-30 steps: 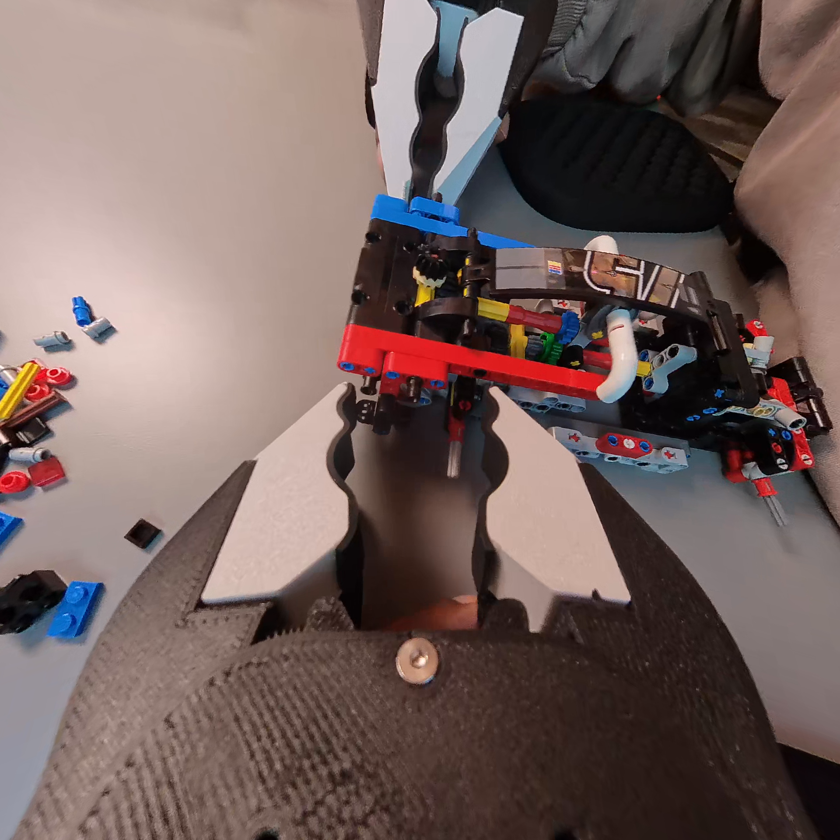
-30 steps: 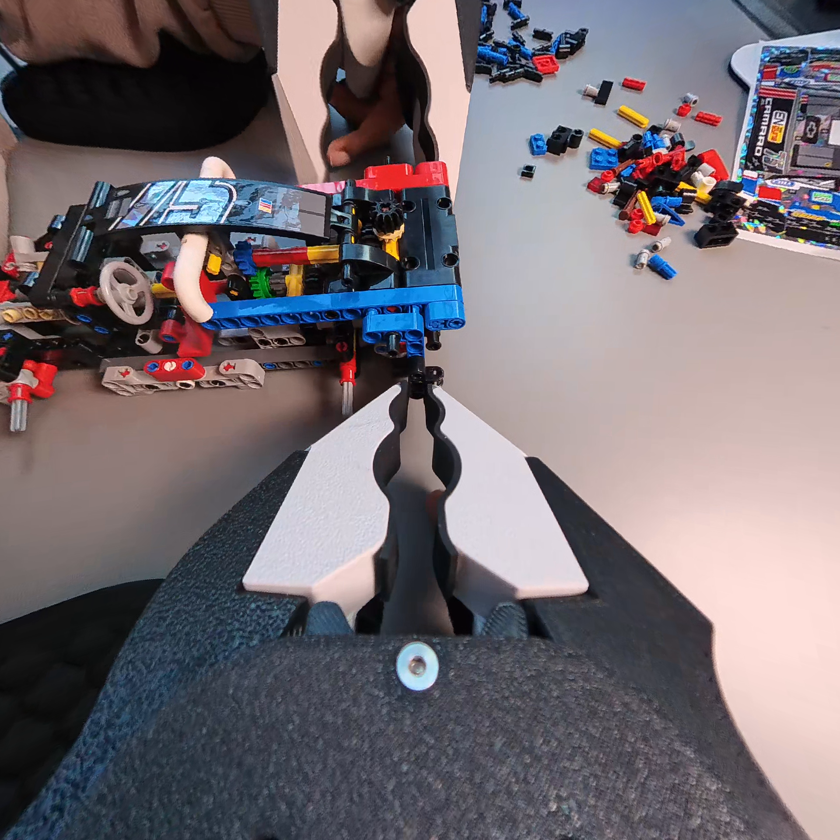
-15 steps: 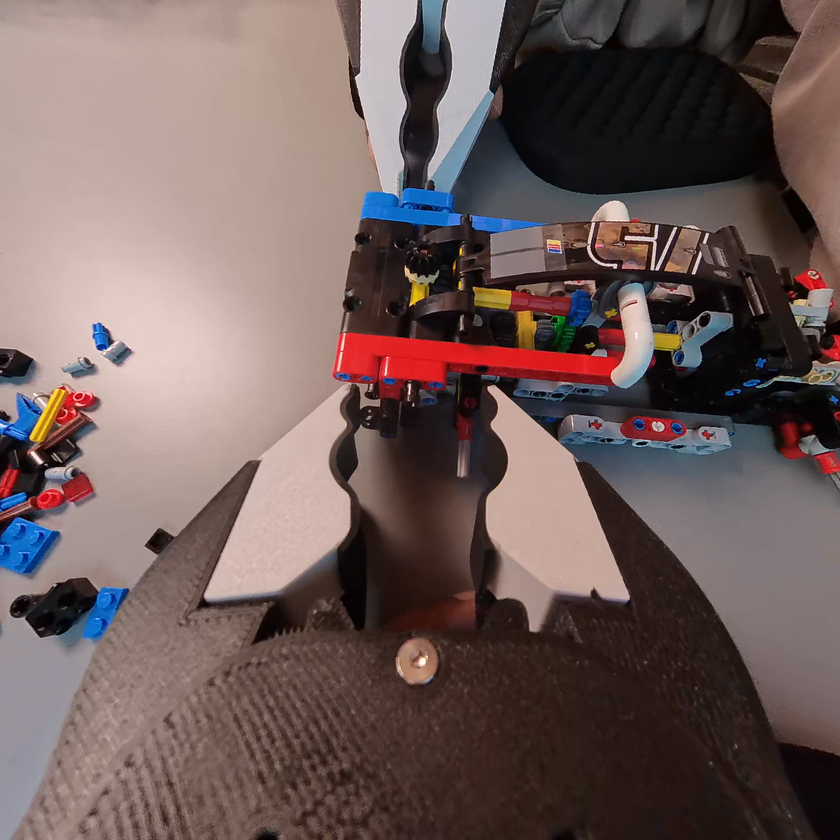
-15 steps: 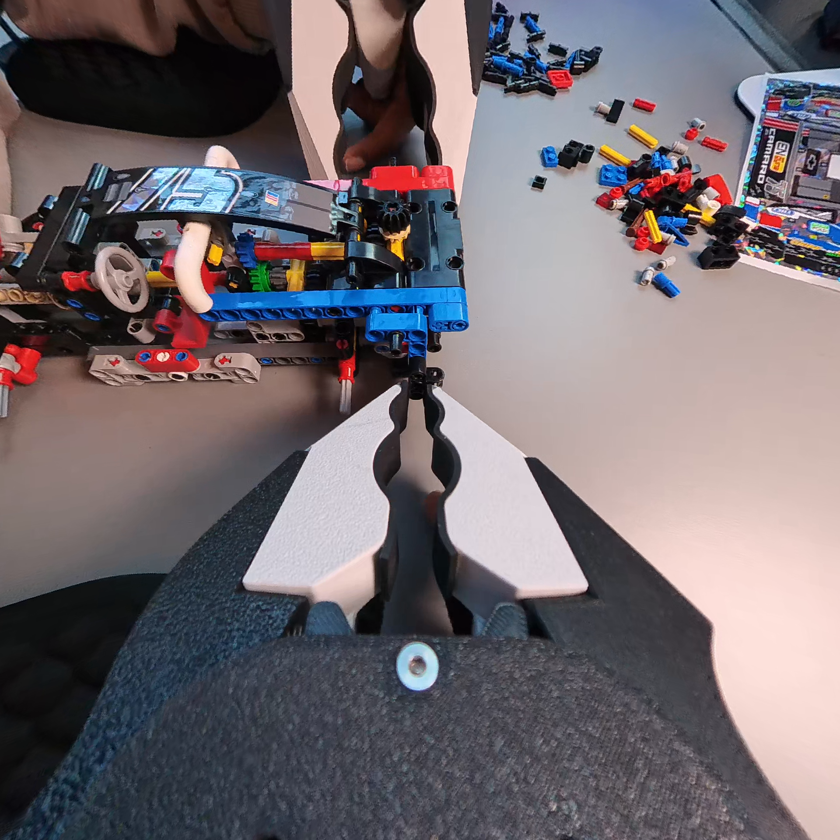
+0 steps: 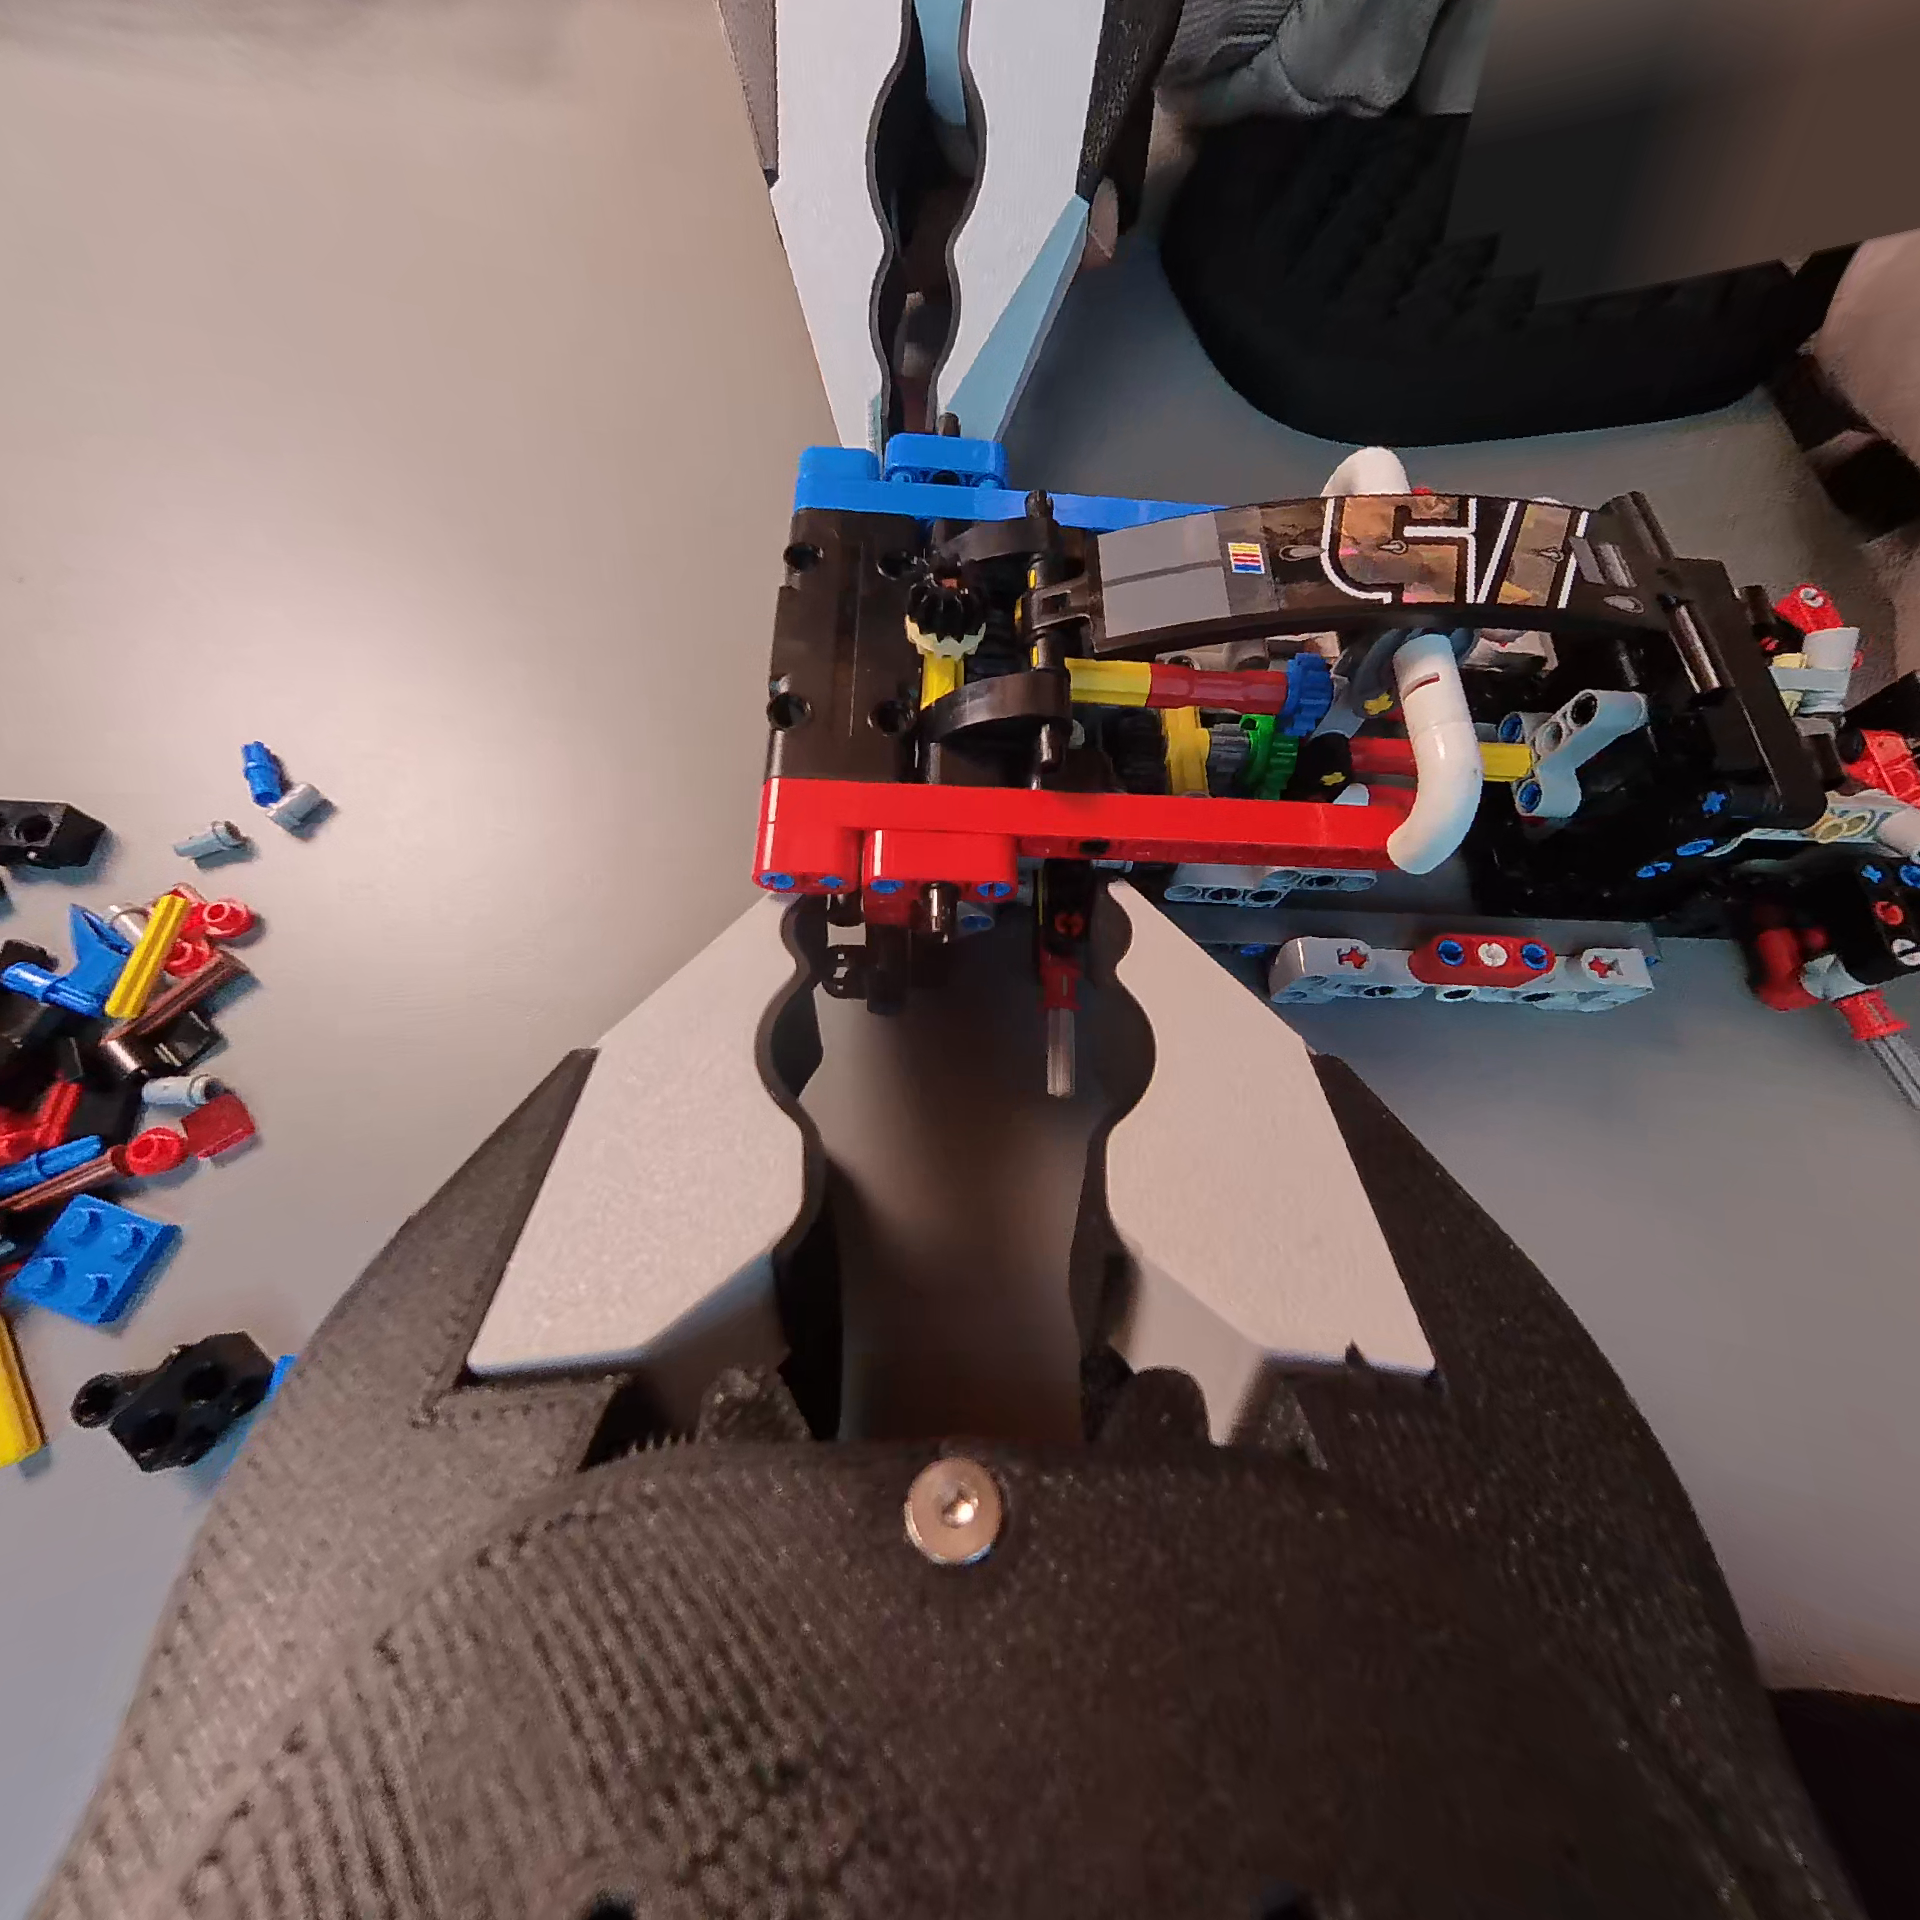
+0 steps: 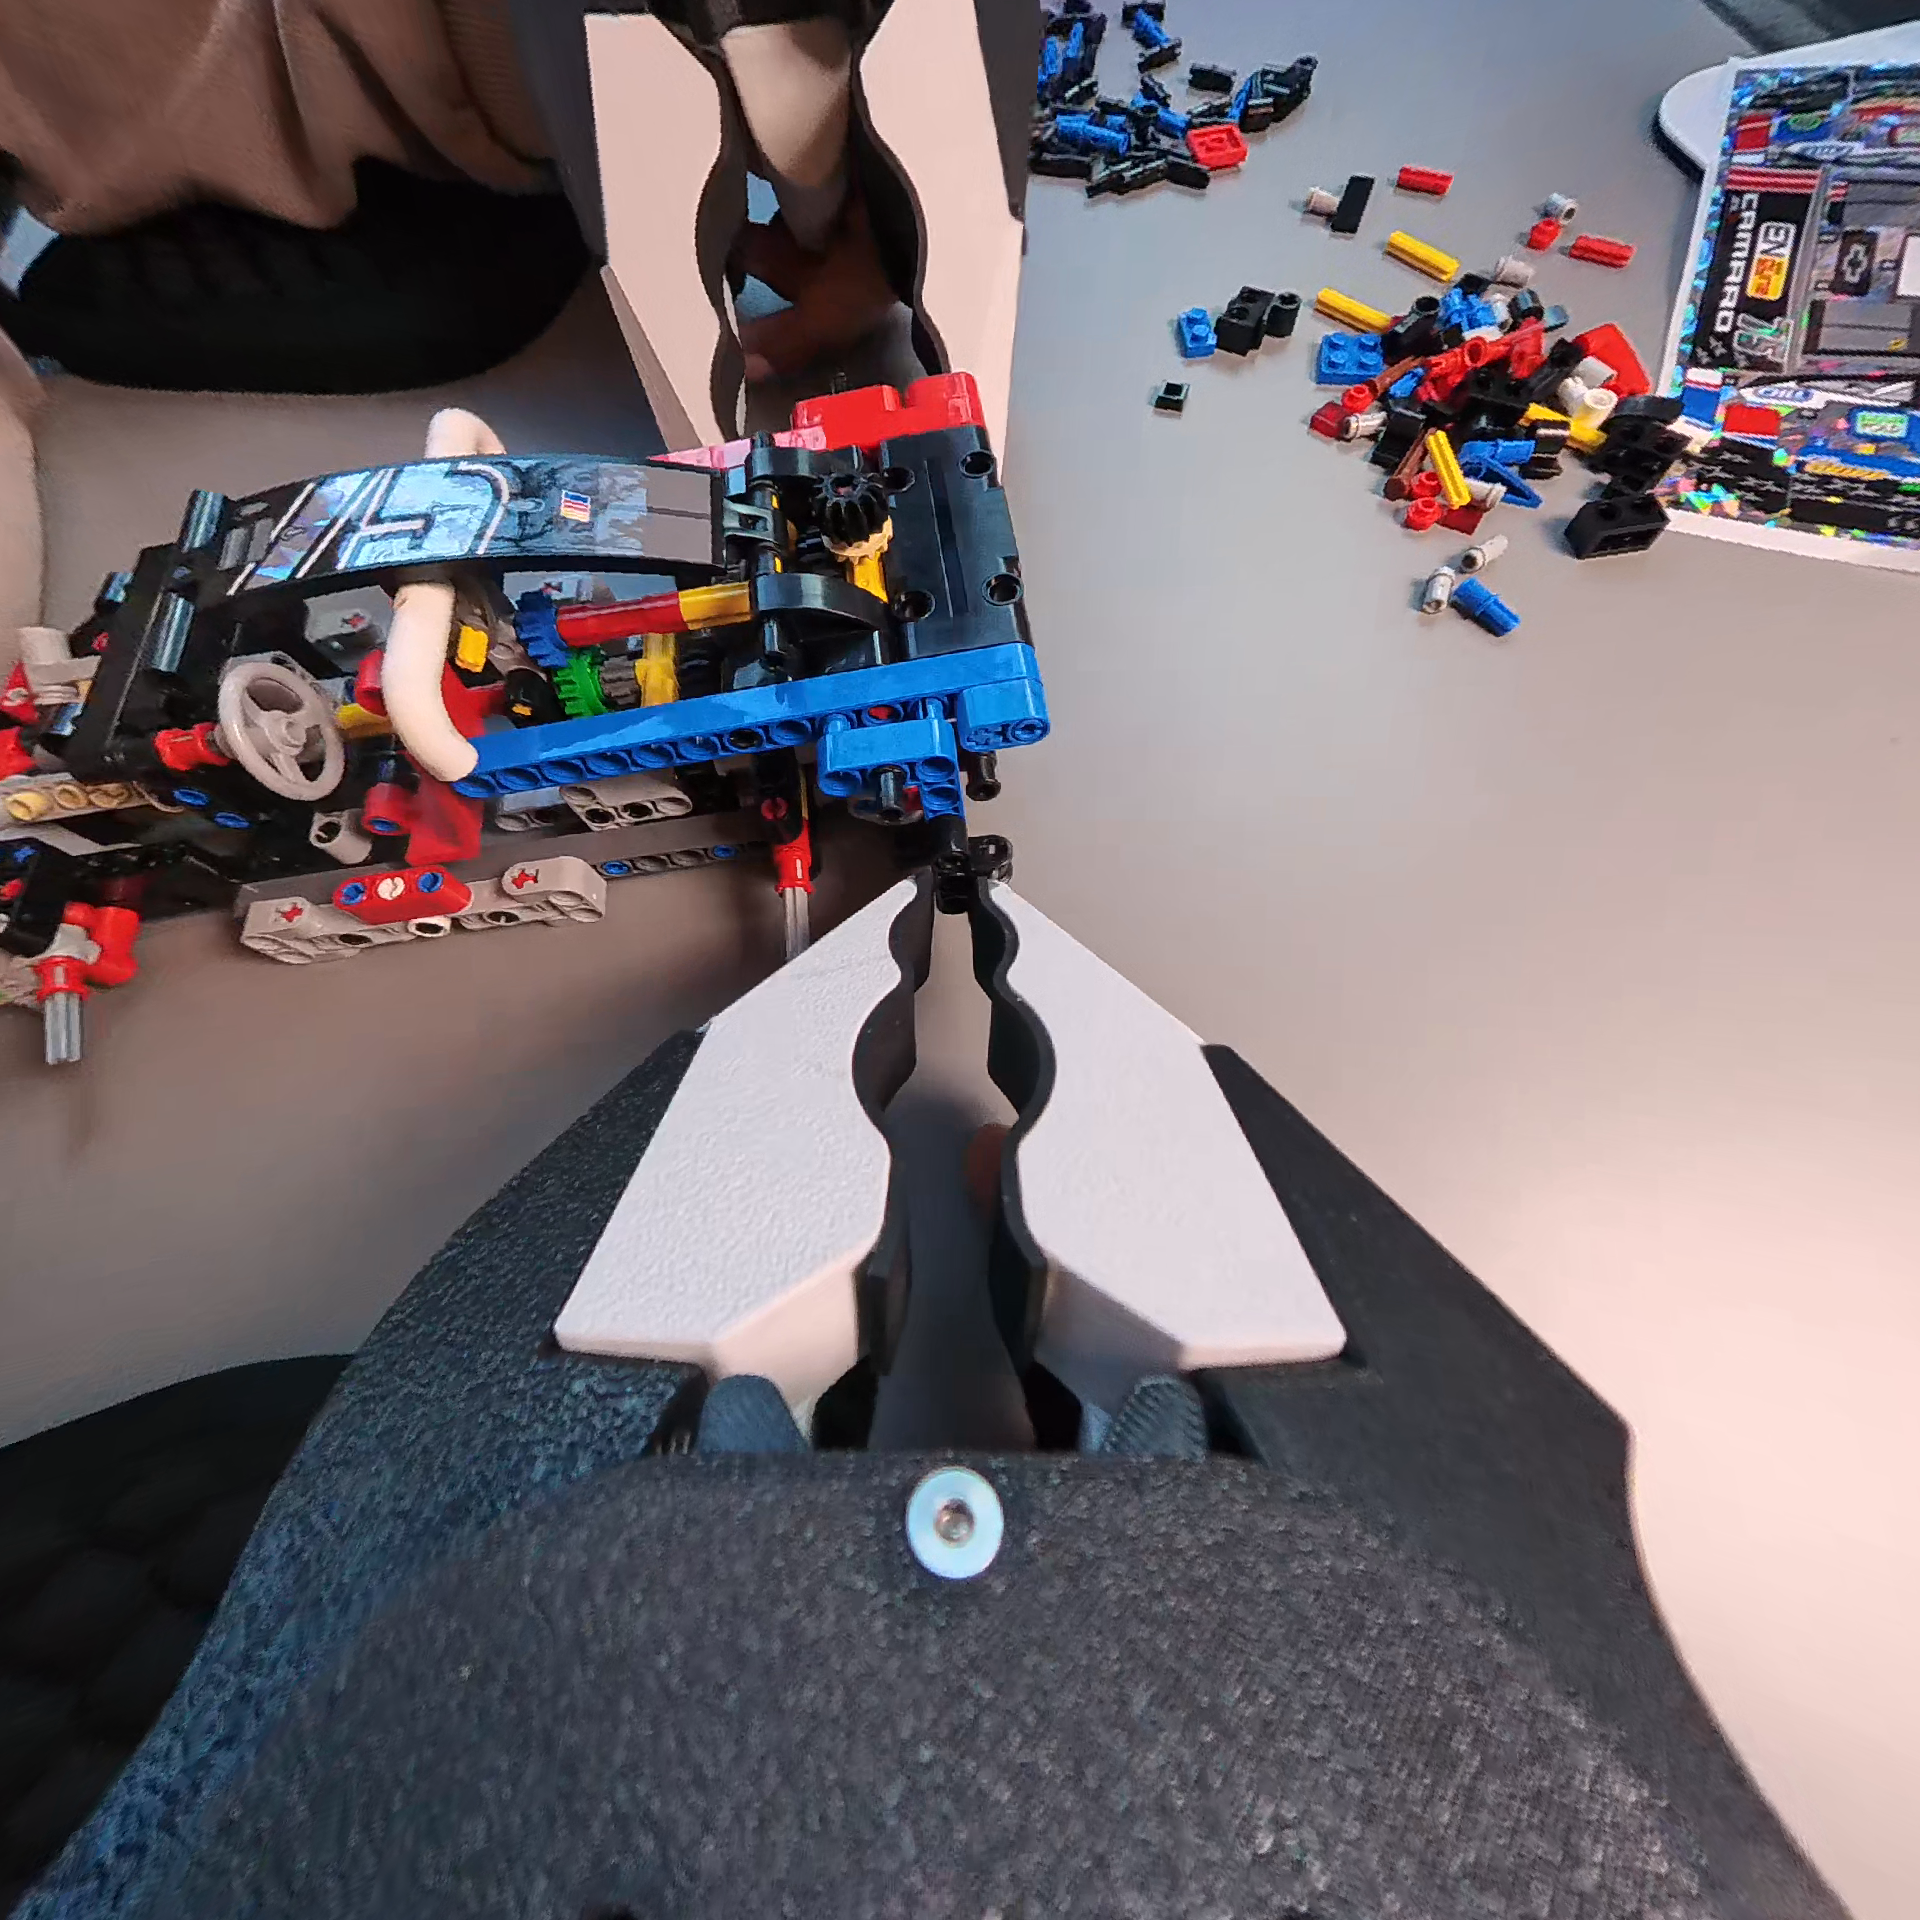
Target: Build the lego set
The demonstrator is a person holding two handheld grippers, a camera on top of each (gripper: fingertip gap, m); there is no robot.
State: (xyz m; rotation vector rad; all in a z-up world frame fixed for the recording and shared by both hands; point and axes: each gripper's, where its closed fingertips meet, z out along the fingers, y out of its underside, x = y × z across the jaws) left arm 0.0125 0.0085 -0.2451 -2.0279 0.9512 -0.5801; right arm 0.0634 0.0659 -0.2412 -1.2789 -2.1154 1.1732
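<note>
The half-built lego car [image 5: 1039, 821] lies on the grey table, red beam toward my left gripper and blue beam [image 6: 748, 717] toward my right gripper. My left gripper [image 5: 951, 914] is open. Its tips sit at the red block's pins, on either side of a hanging red-and-grey axle [image 5: 1058, 997]. It also shows at the top of the right wrist view [image 6: 821, 208]. My right gripper [image 6: 954, 894] is shut on a small black connector [image 6: 966, 862], held just under the blue block [image 6: 894, 764]. It also shows at the top of the left wrist view [image 5: 925, 260].
Loose pieces [image 5: 125, 1039] lie to the left in the left wrist view, and in two piles [image 6: 1475, 416] [image 6: 1143, 104] in the right wrist view. A sticker sheet [image 6: 1818, 291] lies at the far right. A black cushion [image 5: 1455, 260] and a sleeve lie beyond the car. Some 9 centimetres of space lies between my two pairs of fingers.
The car has turned a little in both views, and the loose pieces have drifted in the left view. The right gripper stays shut on the black connector by the blue block. Jaw openings are unchanged.
</note>
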